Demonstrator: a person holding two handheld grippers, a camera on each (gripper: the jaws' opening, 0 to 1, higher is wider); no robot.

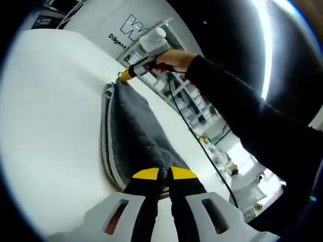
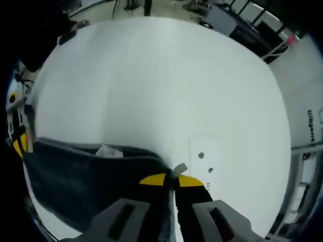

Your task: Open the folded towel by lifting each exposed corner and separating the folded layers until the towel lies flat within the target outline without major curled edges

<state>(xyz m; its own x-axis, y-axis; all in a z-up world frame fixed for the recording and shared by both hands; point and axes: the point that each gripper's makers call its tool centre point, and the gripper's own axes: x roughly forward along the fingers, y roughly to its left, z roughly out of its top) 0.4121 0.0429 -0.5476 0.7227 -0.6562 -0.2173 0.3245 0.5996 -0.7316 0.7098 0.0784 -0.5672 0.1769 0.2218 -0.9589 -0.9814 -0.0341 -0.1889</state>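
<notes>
2 grippers pinch opposite ends of the grey towel (image 1: 136,136), which lies folded on the white table (image 1: 50,126). In the left gripper view, the left gripper (image 1: 164,174) has its yellow-tipped jaws closed on the near edge, while the right gripper (image 1: 122,76) grips the far corner. In the right gripper view, the right gripper (image 2: 172,179) is clamped on a towel (image 2: 86,176) corner.
</notes>
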